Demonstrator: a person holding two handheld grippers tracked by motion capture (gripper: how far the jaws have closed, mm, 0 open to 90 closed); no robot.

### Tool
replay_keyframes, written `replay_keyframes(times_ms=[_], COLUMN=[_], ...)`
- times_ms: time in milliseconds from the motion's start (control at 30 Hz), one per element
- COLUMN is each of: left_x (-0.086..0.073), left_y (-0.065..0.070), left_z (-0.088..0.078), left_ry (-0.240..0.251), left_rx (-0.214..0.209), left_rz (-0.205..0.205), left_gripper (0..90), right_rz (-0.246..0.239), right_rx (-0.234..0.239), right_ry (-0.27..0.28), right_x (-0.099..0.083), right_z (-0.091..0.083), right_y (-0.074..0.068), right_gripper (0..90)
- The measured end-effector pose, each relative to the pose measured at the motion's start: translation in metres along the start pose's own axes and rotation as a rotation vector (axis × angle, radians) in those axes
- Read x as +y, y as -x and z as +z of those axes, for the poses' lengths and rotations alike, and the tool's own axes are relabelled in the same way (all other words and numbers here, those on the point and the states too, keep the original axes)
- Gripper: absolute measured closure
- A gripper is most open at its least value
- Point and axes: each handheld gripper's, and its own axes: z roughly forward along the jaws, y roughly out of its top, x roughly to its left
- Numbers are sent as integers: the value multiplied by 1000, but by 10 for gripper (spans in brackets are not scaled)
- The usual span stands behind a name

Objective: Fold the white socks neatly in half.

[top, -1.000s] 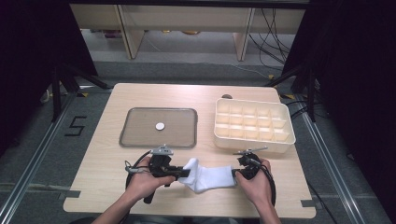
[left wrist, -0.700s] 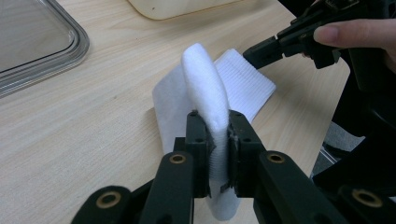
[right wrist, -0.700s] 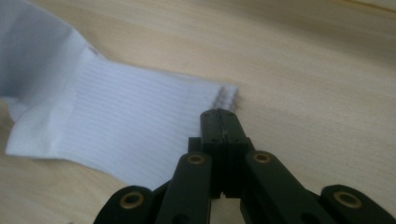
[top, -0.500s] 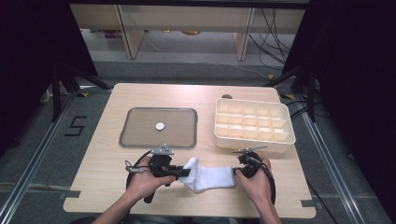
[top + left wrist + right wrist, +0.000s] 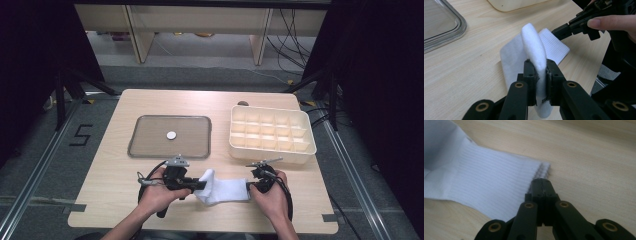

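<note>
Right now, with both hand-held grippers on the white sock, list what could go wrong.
1. The right hand-held gripper pinches just the ribbed cuff edge of the white sock; a pull could slip it free.
2. The left hand-held gripper clamps a raised fold, so the sock may bunch rather than lie flat.
3. The compartment box stands close behind the right hand; a lift toward it could knock it.

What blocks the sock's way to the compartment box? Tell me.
Nothing visible does. Both claws, left and right, are clamped on the white sock, and bare table lies between it and the compartment box behind it.
</note>
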Motion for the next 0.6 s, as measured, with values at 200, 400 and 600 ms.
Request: replay_keyframes(times_ms=[200, 400, 600], left_x=[-1, -2, -1], left_y=[1, 0, 1], left_z=[2, 4, 5], left_ry=[-9, -15, -21], left_rx=[-2, 2, 6], left_rz=[-1, 12, 18], left_gripper=[804, 804, 804], right_rz=[-41, -36, -32], right_rx=[34, 25, 25], right_ry=[39, 35, 33], right_x=[-2, -1, -2], right_z=[1, 1, 2], right_y=[-2, -7, -8], right_gripper=[900, 900, 900])
